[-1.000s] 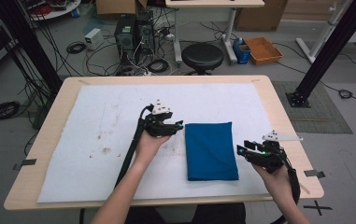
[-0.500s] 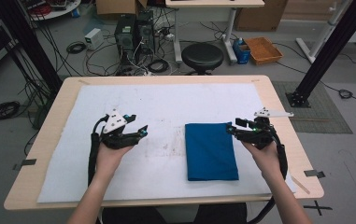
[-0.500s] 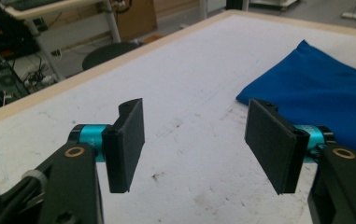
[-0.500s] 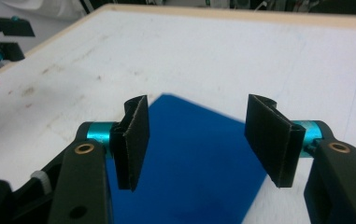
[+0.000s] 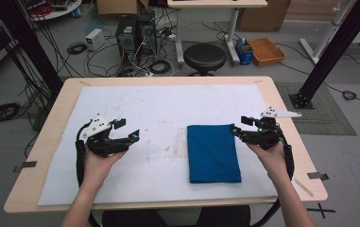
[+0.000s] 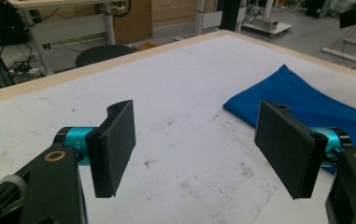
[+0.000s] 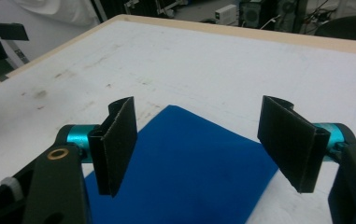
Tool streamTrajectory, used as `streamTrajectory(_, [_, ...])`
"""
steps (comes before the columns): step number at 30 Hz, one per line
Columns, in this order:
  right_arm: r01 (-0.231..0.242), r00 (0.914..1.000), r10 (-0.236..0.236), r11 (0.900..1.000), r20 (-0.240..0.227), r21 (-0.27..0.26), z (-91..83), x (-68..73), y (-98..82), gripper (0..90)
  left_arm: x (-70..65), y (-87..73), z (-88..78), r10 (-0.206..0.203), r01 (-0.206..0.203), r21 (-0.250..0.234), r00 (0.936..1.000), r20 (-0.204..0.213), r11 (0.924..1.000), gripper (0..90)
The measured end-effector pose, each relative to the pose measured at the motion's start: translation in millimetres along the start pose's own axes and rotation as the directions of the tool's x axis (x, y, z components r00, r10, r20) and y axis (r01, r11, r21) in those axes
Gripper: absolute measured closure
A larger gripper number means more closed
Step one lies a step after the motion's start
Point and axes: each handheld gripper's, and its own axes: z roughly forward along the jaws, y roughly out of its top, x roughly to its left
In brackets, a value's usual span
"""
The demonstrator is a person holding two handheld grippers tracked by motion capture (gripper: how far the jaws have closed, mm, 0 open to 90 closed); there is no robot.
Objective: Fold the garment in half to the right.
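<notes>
Both grippers, left gripper (image 5: 125, 130) and right gripper (image 5: 240, 126), hang wide-jawed, empty. We see the folded blue cloth (image 5: 213, 152) on the white mat (image 5: 158, 109) (apparently finished); next, perhaps withdrawing.

Left claw (image 5: 129, 132) gaping; right claw (image 5: 240, 127) gaping, apparently empty.

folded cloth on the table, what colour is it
Plain solid blue, no pattern; the folded cloth shows best in the high view.
</notes>
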Motion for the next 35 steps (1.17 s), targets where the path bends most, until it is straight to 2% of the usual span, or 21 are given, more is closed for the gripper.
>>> streamTrajectory(3, [0.002, 0.9999, -0.002, 1.000, 0.010, -0.004, -4.0, -2.9, -0.4, 26.9, -1.2, 1.2, 0.3, -0.022, 0.021, 0.006, 0.9994, 0.028, 0.9998, 29.3])
streamTrajectory(6, [0.010, 0.9998, -0.009, 1.000, 0.017, -0.005, -5.2, -3.8, -0.2, 26.2, -1.4, 0.3, -0.2, -0.011, 0.011, 0.019, 0.9992, 0.038, 0.9998, 29.3])
streamTrajectory(15, [0.031, 0.9994, -0.031, 0.999, 0.014, 0.012, -3.0, -5.7, -0.8, 25.4, 6.7, -0.9, -7.4, -0.044, 0.043, 0.012, 0.9983, 0.038, 0.9990, 29.3])
streamTrajectory(35, [0.010, 0.9992, -0.011, 1.000, 0.039, 0.023, -7.2, -17.7, -7.5, 24.2, 10.3, 4.0, -13.3, -0.038, 0.038, 0.010, 0.9987, 0.035, 0.9992, 29.3])
